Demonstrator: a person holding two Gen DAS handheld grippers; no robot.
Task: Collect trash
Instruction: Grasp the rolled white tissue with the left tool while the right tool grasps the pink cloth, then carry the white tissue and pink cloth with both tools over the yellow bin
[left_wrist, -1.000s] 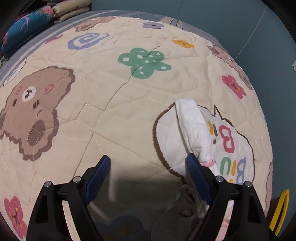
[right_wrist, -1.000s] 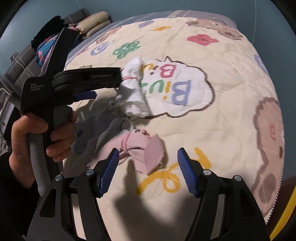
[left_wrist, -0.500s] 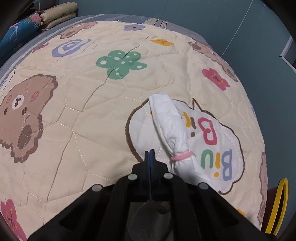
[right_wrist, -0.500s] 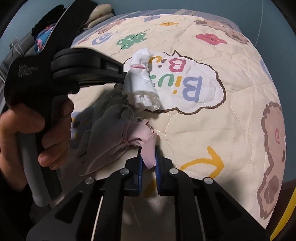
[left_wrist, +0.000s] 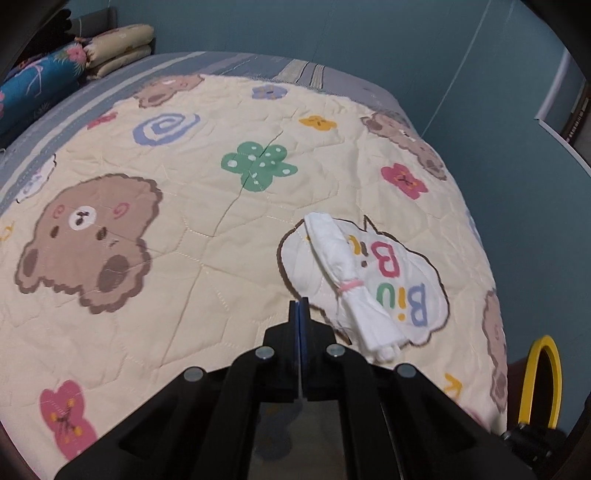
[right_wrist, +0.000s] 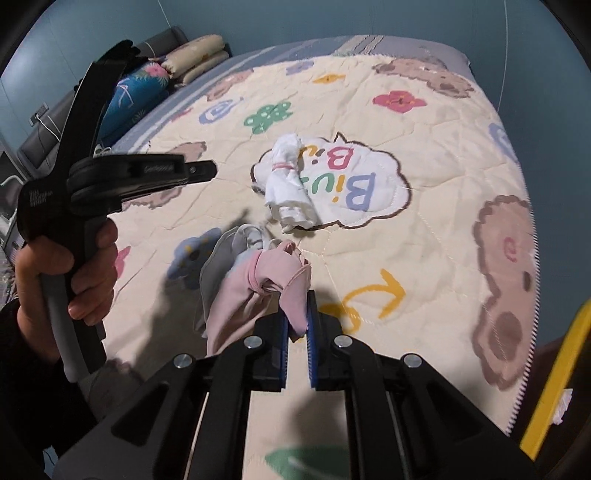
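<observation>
On the bed (left_wrist: 192, 229), over the cream quilt with bears, the white bundle (left_wrist: 347, 280) tied with a pink band lies flat upon the printed speech bubble. From the left claw (left_wrist: 300, 314) the bundle lies at about 1 o'clock, just beside the tips, and its long axis runs from 11 o'clock to 5 o'clock, so the near end is turned toward the right side of this claw. The left claw is clenched on nothing, its blue pads pressed together. The right claw (right_wrist: 297, 325) is grasping the pink cloth (right_wrist: 266, 288), which hangs between its pads with a grey piece beside it; from there the white bundle (right_wrist: 288, 184) is at 12 o'clock, farther away. I judge the left hand (right_wrist: 70, 266) the nearer one; its claw must first release and turn across the bundle's axis.
</observation>
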